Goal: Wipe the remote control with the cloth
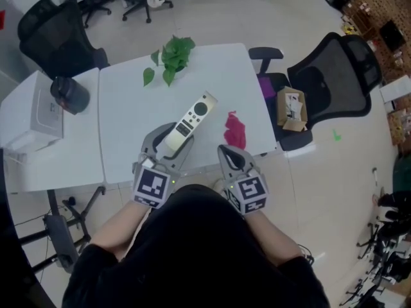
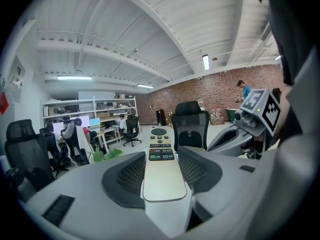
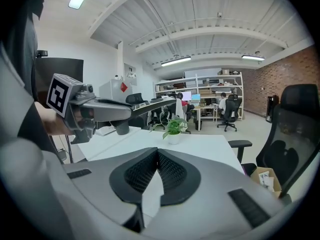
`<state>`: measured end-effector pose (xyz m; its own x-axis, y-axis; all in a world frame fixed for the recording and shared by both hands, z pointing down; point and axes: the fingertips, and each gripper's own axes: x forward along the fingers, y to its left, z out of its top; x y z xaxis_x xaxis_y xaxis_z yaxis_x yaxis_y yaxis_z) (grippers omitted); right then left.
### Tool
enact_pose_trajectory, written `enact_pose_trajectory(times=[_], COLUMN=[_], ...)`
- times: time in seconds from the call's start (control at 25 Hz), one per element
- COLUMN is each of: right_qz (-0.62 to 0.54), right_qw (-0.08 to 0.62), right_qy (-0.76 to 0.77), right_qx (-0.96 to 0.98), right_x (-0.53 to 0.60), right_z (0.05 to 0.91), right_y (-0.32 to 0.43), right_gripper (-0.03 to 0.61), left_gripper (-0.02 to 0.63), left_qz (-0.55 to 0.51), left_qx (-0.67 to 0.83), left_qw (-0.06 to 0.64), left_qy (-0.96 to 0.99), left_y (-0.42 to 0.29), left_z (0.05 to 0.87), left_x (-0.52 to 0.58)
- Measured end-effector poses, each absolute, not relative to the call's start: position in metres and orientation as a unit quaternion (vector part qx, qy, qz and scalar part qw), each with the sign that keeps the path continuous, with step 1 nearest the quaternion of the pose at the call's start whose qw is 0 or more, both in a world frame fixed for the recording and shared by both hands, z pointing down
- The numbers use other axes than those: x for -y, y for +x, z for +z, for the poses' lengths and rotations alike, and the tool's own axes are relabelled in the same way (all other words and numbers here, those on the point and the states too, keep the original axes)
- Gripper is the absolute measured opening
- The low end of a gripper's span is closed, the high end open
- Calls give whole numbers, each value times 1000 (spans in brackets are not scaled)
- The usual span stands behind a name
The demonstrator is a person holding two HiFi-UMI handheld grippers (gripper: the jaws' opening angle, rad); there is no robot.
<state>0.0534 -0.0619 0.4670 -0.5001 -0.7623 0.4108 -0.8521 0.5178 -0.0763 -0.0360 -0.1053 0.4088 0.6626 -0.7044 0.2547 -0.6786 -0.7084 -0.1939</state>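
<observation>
We observe two white worktops set edge to edge. On the right one, a potted plant stands at the far edge and a pink cloth lies crumpled near the right side. The left one carries a white box, with a dark cylindrical object just beside it.

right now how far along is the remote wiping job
Done: the left gripper has the remote control clamped between its jaws, held above the table. In hand: only that; the right gripper is shut and empty. Left: the pink cloth lies crumpled on the table, touched by neither gripper, so picking it up and the wiping itself are not yet done.
</observation>
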Motion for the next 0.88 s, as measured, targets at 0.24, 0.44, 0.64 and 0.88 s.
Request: enact_pose_trajectory(times=[0.24,0.44,0.64,0.88], right_qz=[138,148,168,190], right_qw=[169,186,216,265], right_qy=[476,501,521,526], right_qx=[852,832,809,786], right_x=[61,71,91,113], right_z=[474,493,528,573], right_y=[56,76,105,126], right_gripper=[0,12,155,258], left_gripper=[209,209,209,209], left_qz=[-156,-158,-159,-162], left_qx=[-378,-377,-373,-370], left_qw=[37,40,43,47], left_qy=[-912,-912,-913,-914], left_y=[-34,-35,-32,-30], left_z=[410,409,407,404], left_x=[101,101,98,93])
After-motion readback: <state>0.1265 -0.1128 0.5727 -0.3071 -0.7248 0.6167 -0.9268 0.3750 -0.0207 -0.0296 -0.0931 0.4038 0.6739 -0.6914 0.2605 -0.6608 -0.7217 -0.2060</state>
